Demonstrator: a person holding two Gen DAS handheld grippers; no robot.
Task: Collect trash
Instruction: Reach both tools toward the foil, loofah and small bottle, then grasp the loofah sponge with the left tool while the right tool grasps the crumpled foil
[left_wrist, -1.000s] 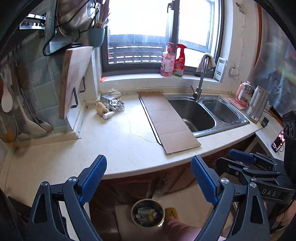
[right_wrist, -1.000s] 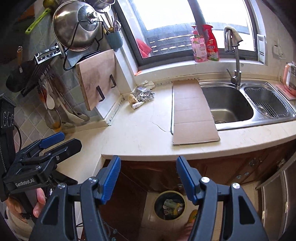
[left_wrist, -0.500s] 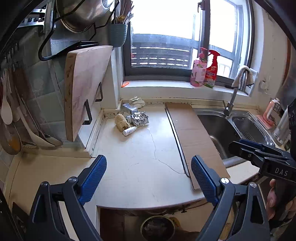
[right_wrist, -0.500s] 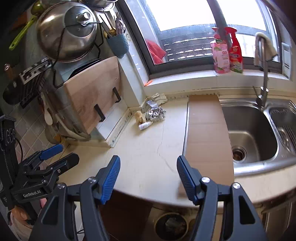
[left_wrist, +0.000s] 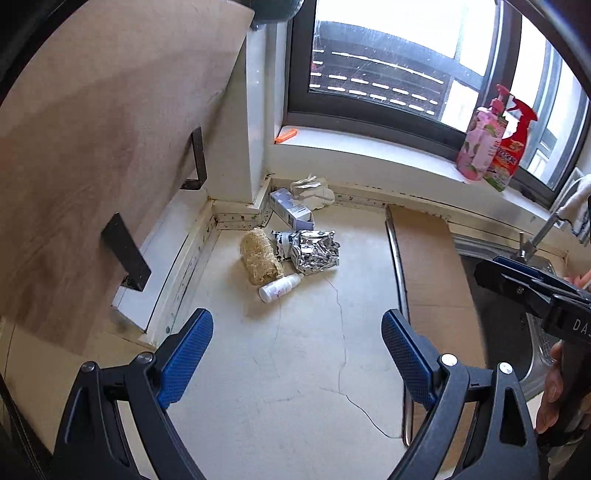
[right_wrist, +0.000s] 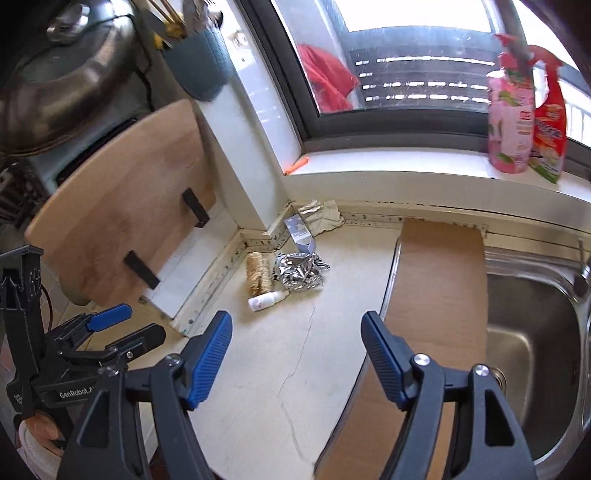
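Both empty: left gripper (left_wrist: 297, 345) gapes; right gripper (right_wrist: 297, 341), just widened, flanks "CenRobot.AI" lettering (right_wrist: 75, 392); unreadable white bottle (right_wrist: 266, 300) ahead.

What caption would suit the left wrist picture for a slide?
Open left gripper hovers empty over a cracked countertop, facing a heap of trash: crumpled foil, small white bottle, straw-coloured bundle.

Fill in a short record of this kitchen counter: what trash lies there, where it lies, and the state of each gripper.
trash: crumpled foil, small white bottle, straw-coloured bundle, small box, crumpled paper
place: back corner of the countertop, below the window
left gripper: open, empty
right gripper: open, empty
beside: cardboard sheet, sink
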